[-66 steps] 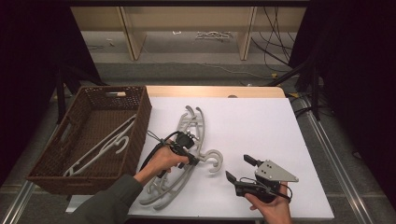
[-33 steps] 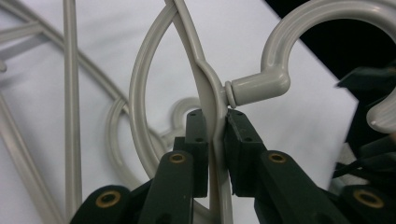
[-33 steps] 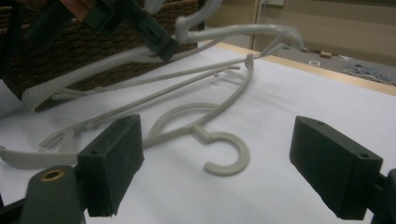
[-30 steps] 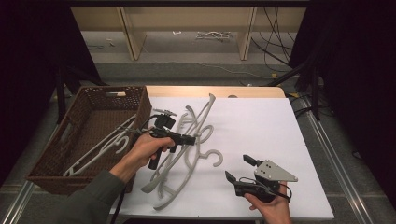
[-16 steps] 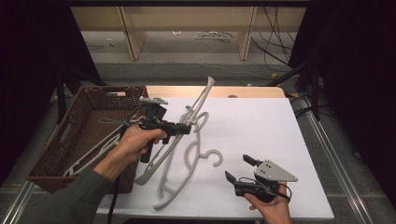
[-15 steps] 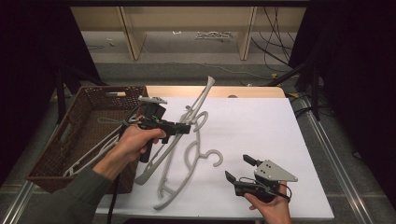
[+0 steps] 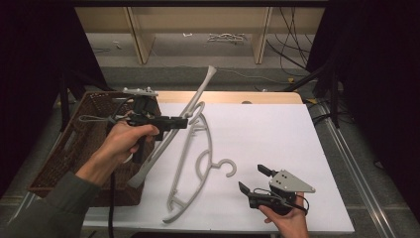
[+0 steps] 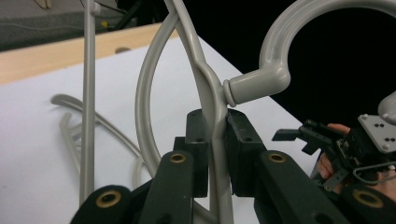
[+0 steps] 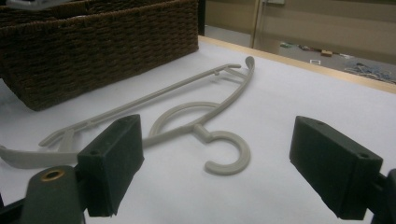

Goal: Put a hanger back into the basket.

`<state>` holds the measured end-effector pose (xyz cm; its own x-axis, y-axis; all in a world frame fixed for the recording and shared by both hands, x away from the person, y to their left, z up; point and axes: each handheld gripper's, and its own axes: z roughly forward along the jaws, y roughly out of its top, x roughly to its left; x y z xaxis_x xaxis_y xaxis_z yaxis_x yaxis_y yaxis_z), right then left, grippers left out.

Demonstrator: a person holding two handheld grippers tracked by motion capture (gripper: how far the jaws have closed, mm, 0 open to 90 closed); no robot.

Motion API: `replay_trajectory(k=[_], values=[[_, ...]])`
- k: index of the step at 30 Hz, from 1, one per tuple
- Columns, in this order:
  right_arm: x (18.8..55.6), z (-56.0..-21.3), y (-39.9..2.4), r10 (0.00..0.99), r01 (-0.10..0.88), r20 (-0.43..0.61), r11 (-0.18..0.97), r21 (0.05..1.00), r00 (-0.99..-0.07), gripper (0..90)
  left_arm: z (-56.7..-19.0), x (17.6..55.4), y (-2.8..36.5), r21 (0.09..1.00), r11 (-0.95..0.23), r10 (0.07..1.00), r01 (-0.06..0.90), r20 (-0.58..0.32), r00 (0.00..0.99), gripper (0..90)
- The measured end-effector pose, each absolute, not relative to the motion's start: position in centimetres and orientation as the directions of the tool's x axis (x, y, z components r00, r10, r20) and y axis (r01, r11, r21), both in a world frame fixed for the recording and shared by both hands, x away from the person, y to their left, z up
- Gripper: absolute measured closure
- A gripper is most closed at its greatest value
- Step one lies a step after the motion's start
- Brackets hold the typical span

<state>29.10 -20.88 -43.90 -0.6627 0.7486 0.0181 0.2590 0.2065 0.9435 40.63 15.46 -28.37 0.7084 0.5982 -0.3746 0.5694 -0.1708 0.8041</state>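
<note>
My left gripper is shut on a grey plastic hanger and holds it tilted in the air beside the basket, one end pointing up and back. In the left gripper view the pads pinch the hanger's neck just below its hook. A second grey hanger lies flat on the white table. My right gripper rests near the front edge, open, with nothing between its jaws. In the right gripper view that flat hanger lies just ahead.
A brown wicker basket stands at the table's left side, its wall close to the flat hanger. The white table top has free room at the right and back. Shelving and cables lie on the floor behind.
My left hand has lifted the gripped hanger off the table and carried it left toward the basket. The other hanger and the right gripper have stayed where they were.
</note>
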Motion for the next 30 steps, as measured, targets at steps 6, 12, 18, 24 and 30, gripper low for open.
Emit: replay_trajectory(k=[6, 12, 18, 24, 30], values=[[29.1, -43.9, -20.8, 0.748, 0.262, 0.020, 0.207, 0.943, -0.663, 18.4, -26.9, 40.4, 17.9, 0.829, -0.146, 0.631, 0.540, -0.343, 0.696, 80.4], [29.2, -44.0, -20.8, 0.750, 0.244, 0.001, 0.214, 0.946, -0.661, 18.4, -26.6, 40.6, 20.1, 0.842, -0.138, 0.663, 0.521, -0.312, 0.680, 80.4], [29.2, -44.0, -20.8, 0.748, 0.266, 0.019, 0.212, 0.940, -0.664, 18.5, -27.9, 41.7, 22.7, 0.845, -0.170, 0.705, 0.507, -0.255, 0.661, 80.5], [29.3, -44.1, -20.6, 0.742, 0.263, 0.029, 0.200, 0.944, -0.670, 18.5, -29.1, 42.5, 24.9, 0.842, -0.191, 0.740, 0.504, -0.213, 0.638, 80.5], [29.3, -44.1, -20.6, 0.742, 0.265, 0.030, 0.201, 0.943, -0.670, 18.5, -30.5, 43.0, 26.8, 0.830, -0.222, 0.767, 0.512, -0.175, 0.617, 80.6]])
